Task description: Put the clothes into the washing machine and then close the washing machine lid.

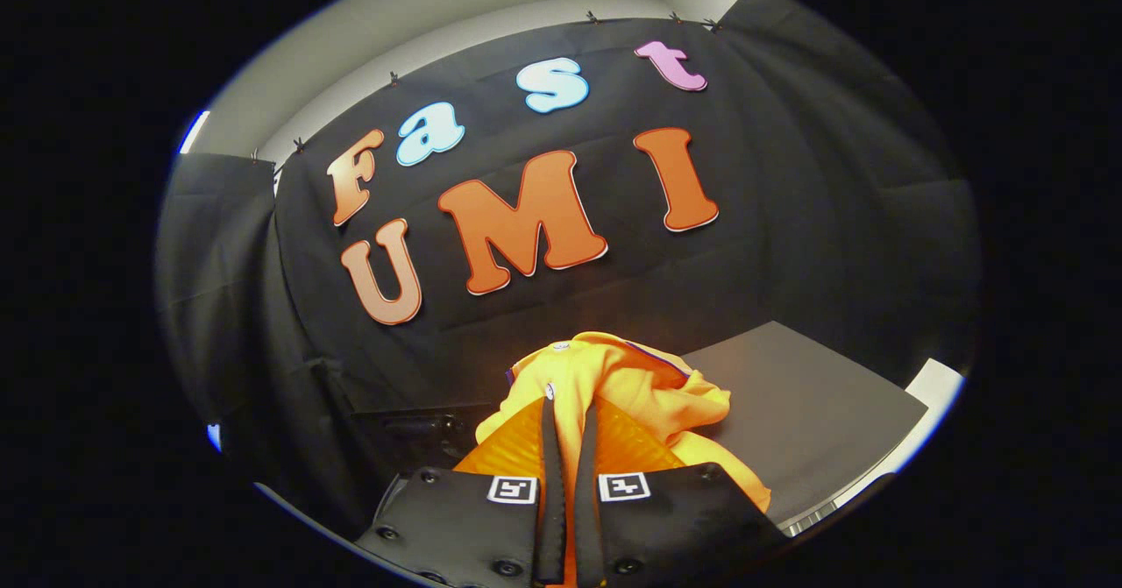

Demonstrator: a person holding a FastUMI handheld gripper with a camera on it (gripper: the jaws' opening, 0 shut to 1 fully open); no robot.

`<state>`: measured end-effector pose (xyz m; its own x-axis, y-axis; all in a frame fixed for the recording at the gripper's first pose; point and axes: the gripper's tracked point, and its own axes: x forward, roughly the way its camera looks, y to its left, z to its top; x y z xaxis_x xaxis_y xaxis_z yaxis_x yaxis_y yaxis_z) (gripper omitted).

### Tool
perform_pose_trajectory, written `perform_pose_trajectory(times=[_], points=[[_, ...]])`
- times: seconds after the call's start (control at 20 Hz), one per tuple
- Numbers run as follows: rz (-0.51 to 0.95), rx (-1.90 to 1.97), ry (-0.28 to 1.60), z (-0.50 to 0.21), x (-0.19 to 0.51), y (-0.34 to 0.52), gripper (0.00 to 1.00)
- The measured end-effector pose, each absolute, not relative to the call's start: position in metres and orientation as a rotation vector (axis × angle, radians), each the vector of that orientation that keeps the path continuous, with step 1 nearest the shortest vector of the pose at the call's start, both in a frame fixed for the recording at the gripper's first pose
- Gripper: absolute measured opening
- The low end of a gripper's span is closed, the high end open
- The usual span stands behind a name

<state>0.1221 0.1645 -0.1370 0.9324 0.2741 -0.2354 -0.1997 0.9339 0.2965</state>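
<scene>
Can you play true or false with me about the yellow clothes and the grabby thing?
1. The gripper is pinching a yellow garment. True: both fingers are nearly together with the cloth squeezed between them.
2. The garment is blue. False: it is yellow-orange.
3. The garment is folded neatly. False: it hangs bunched and crumpled around the fingers.
4. A dark flat surface lies beyond the garment, to its right. True.
5. The gripper is wide open. False: it is shut on the cloth.
</scene>
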Motion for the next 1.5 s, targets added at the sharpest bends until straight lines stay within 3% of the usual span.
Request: perform_pose_trajectory(times=[0.25, 0.75, 1.5], points=[[0.243, 0.324, 0.198, -0.097, 0.112, 0.213, 0.12], [0.372, 0.297, 0.112, -0.041, 0.104, 0.324, 0.12], [0.513, 0.318, 0.214, -0.103, 0.12, 0.463, 0.12]])
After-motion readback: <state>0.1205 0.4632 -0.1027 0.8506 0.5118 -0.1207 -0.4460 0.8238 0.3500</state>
